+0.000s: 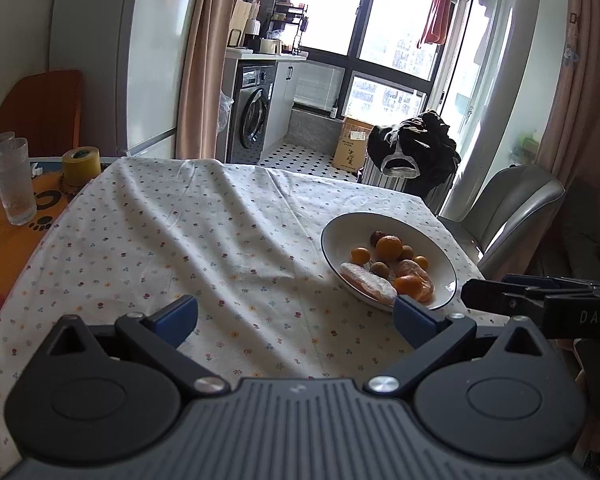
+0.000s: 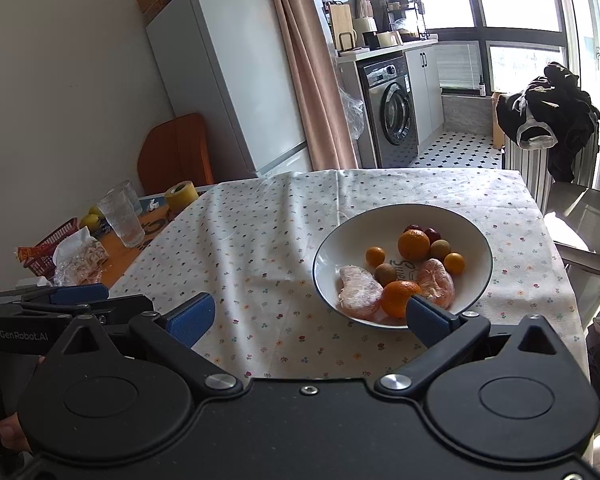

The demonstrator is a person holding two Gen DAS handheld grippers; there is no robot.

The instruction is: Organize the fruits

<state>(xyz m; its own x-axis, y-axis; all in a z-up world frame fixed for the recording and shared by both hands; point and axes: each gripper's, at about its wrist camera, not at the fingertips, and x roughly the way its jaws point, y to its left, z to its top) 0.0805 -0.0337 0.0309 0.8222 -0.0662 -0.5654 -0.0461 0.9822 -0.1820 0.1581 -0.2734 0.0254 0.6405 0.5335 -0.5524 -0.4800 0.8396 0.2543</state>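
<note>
Left gripper: jaws wide apart, nothing between them, held above the flowered tablecloth.
Right gripper: jaws also spread wide and holding nothing; its right blue pad overlaps the near rim of the bowl in this view, though contact cannot be told.
Bowl: white with a dark rim, ahead and to the right of both grippers, resting on the tablecloth.
Fruit in bowl: a large orange at the far side with two dark red fruits just behind it; a small orange fruit to its left and another to its right; two brownish round fruits near the middle.
Nearest fruit: a tangerine just ahead of the right gripper's right pad, between a pale peeled piece on its left and a peeled orange on its right.
Far left of the grippers: two glasses and a roll of yellow tape on an orange mat beyond the cloth's edge.
Right edge: a grey chair beside the table.
Gripper positions: the right gripper's body shows at the right edge of the left wrist view, beside the bowl.
</note>
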